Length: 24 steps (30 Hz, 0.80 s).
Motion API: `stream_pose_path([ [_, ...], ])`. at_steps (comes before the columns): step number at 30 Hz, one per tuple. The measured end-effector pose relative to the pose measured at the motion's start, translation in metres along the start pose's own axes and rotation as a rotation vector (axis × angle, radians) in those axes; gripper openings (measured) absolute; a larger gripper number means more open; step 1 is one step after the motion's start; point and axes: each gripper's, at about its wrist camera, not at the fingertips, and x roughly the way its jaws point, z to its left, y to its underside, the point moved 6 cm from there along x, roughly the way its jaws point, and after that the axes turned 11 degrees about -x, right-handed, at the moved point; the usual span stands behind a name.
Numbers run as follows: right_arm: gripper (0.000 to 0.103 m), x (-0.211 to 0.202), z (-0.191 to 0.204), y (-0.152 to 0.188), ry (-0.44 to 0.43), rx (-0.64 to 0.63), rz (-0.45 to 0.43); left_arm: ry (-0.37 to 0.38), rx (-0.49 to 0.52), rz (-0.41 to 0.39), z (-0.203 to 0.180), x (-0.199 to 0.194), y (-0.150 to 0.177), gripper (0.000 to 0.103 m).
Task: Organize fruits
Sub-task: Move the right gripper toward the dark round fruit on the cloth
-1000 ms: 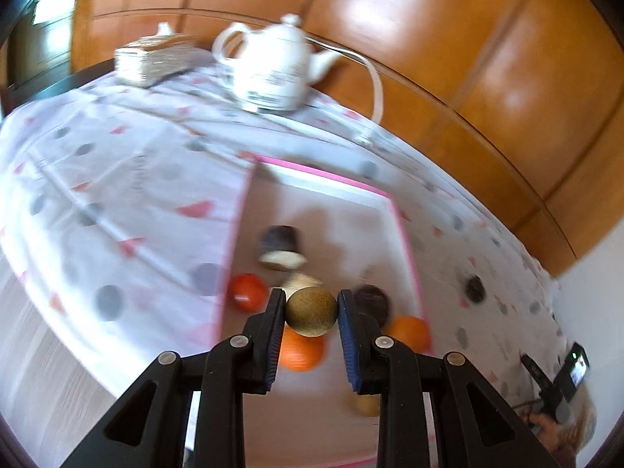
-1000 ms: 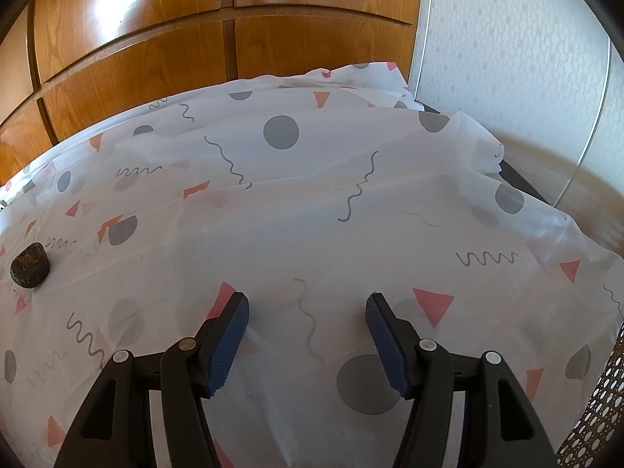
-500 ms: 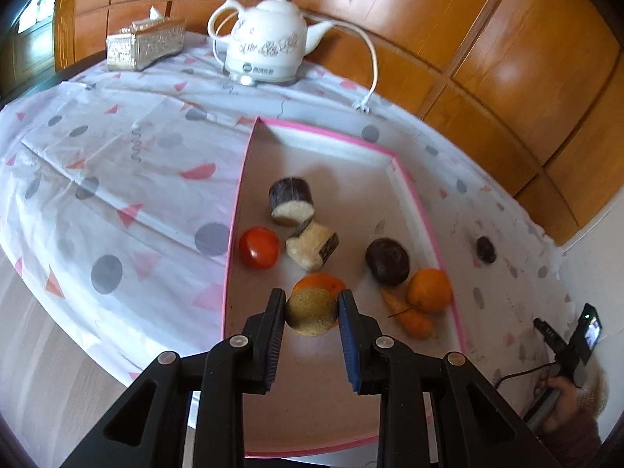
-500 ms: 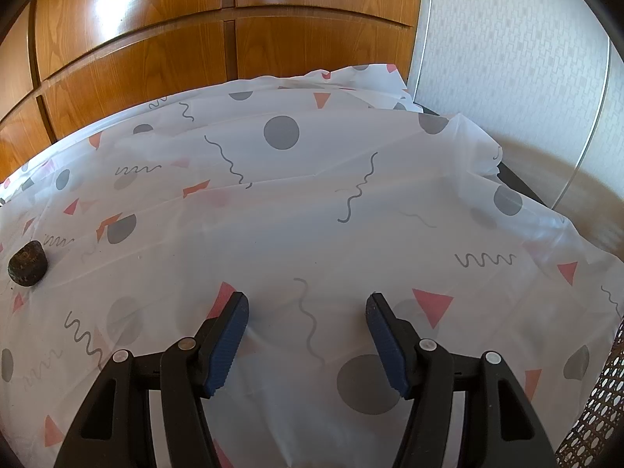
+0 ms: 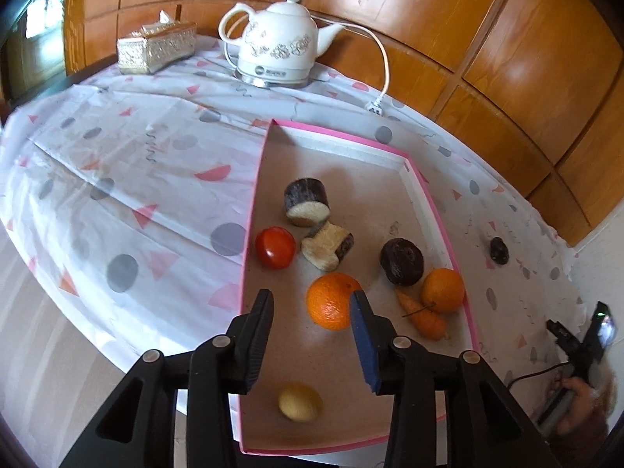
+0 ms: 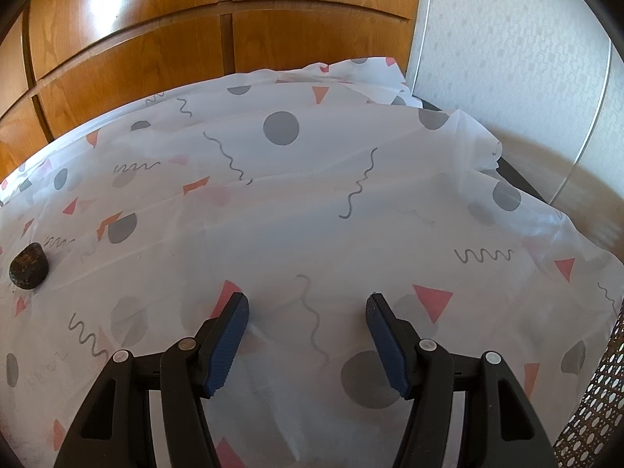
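Left claw (image 5: 312, 308): released, jaws wide apart and holding nothing, hovering over the near end of the tray (image 5: 440, 210).
Right claw (image 6: 306, 312): released too, empty, above bare cloth (image 6: 312, 202) well apart from the tray.
Tray: pink-rimmed, shallow, lying on the bench near its right edge, long side running toward the far wall.
Kiwi (image 5: 300, 403): lies loose on the tray floor at the near end, below the left claw, touching nothing.
Oranges: a big orange (image 5: 331, 300) sits mid-tray, partly behind the left claw's right finger; a small orange (image 5: 442, 290) rests against the tray's right rim, just beside a carrot (image 5: 423, 316).
Others in tray: tomato (image 5: 275, 247) by the left rim, two cut dark-skinned chunks (image 5: 308, 202) further in, a dark round fruit (image 5: 401, 261) near the small orange.
Stray piece: a dark lump (image 6: 29, 265) sits on the cloth outside the tray, off its right rim, far left in the right claw's view.
Step, as I judge it: the stray lump looks like the one piece not yet gathered.
Handling, as I judge it: light, probably firm, rough skin that should grip well; it may roll on the loose cloth.
Where to take hold: across its widest middle, jaws low to the cloth, closing gently so the cloth is not pinched.
Far end: kettle (image 5: 279, 46) and tissue box (image 5: 156, 46), clear of the work.
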Motion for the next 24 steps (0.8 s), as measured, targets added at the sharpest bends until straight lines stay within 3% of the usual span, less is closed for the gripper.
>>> stream_pose_path([
  [4,0.063,-0.004,0.016,-0.002,-0.069,-0.04,0.007,-0.042,0.01,-0.056,0.0,-0.008,-0.005,0.055],
  [10,0.063,-0.013,0.065,-0.01,-0.262,-0.132,0.004,-0.056,0.019,-0.077,0.0,-0.011,-0.007,0.06],
  [15,0.063,-0.03,0.12,-0.025,-0.423,-0.289,-0.032,-0.063,0.01,-0.062,0.002,-0.007,-0.006,0.064],
  [18,0.065,-0.031,0.146,-0.035,-0.457,-0.397,-0.035,-0.063,0.005,-0.059,0.004,-0.006,-0.005,0.064],
  [20,0.073,-0.028,0.162,-0.042,-0.473,-0.451,-0.03,-0.063,0.004,-0.06,0.004,-0.006,-0.006,0.064],
  [24,0.074,-0.021,0.186,-0.049,-0.48,-0.554,-0.022,-0.065,0.0,-0.06,0.004,-0.006,-0.006,0.064],
])
